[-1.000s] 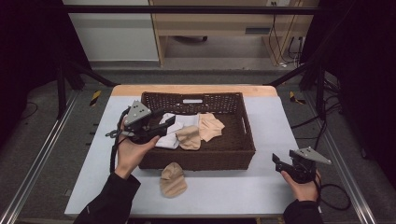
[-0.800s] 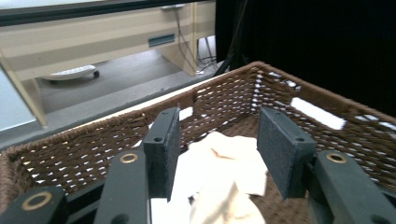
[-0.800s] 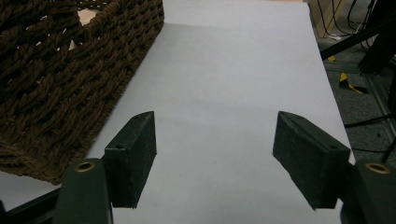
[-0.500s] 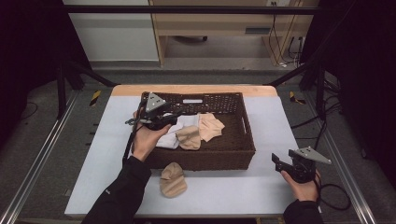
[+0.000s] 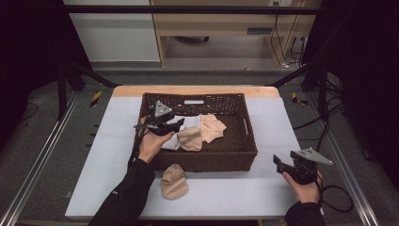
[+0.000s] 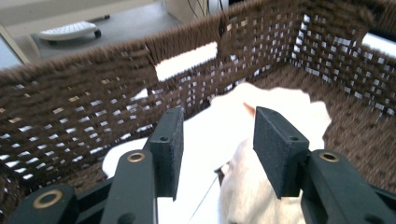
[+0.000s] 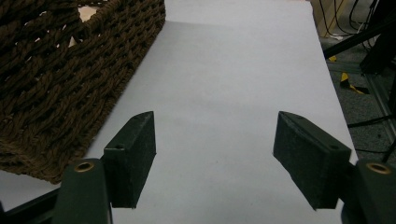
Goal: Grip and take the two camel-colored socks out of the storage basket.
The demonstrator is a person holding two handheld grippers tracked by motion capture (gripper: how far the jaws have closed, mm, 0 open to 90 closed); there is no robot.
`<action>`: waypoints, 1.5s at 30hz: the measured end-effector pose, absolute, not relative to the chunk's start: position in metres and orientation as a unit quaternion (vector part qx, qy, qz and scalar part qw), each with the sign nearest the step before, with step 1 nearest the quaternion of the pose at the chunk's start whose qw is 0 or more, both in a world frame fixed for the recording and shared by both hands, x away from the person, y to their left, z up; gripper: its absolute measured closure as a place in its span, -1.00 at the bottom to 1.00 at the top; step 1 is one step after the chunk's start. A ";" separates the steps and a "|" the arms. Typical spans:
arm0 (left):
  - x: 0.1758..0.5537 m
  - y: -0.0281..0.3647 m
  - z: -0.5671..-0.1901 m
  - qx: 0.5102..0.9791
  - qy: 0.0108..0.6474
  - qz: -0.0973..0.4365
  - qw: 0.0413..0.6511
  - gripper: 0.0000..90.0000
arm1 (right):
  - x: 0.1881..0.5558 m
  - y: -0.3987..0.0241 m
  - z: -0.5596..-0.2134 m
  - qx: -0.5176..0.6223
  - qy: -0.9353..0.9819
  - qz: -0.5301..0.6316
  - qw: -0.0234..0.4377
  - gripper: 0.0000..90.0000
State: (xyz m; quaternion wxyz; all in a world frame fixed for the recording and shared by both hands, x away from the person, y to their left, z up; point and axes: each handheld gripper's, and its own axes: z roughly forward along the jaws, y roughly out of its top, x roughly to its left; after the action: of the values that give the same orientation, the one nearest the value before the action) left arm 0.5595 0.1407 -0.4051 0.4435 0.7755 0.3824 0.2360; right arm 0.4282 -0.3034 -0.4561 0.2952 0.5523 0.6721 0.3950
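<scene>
Left gripper [image 5: 175,125] inside basket [image 5: 249,141], jaws just closing, part open above white sock [image 6: 201,149], nothing gripped; likely lining up pick. Right gripper [image 5: 281,165] idle over table [image 5: 282,117], jaws wide, empty.

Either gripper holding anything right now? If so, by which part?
Nothing is held. The left gripper hangs inside the basket over the socks, jaws just been closing but not pressing on them. The right gripper is open over bare table.
</scene>
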 end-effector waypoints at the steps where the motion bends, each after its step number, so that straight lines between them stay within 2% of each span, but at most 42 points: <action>1: 0.559 0.140 -0.407 0.779 0.381 0.234 0.439 0.20 | 0.428 -0.303 -0.456 0.552 0.672 0.395 0.295 -0.34; 10: 0.558 0.130 -0.419 0.824 0.363 0.230 0.370 0.18 | 0.429 -0.302 -0.457 0.550 0.677 0.390 0.296 -0.33; 19: 0.560 0.127 -0.426 0.846 0.358 0.203 0.340 0.13 | 0.429 -0.301 -0.457 0.551 0.678 0.389 0.294 -0.33; 22: 0.561 0.126 -0.428 0.855 0.352 0.184 0.332 0.27 | 0.428 -0.301 -0.457 0.550 0.678 0.389 0.295 -0.33; 27: 0.561 0.126 -0.428 0.862 0.356 0.163 0.323 0.69 | 0.428 -0.301 -0.457 0.550 0.678 0.388 0.295 -0.33; 29: 0.561 0.127 -0.427 0.860 0.358 0.162 0.327 0.83 | 0.428 -0.301 -0.457 0.550 0.678 0.388 0.294 -0.33; 32: 0.560 0.128 -0.424 0.857 0.355 0.164 0.335 0.89 | 0.428 -0.302 -0.457 0.550 0.678 0.388 0.296 -0.33; 45: 0.551 0.141 -0.399 0.795 0.364 0.189 0.447 0.91 | 0.428 -0.303 -0.456 0.549 0.677 0.390 0.297 -0.33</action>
State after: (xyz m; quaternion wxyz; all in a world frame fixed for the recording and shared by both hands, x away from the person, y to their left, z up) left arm 0.5506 0.1413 -0.3993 0.4472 0.7949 0.3640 0.1887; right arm 0.4279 -0.3025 -0.4565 0.2968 0.5492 0.6771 0.3897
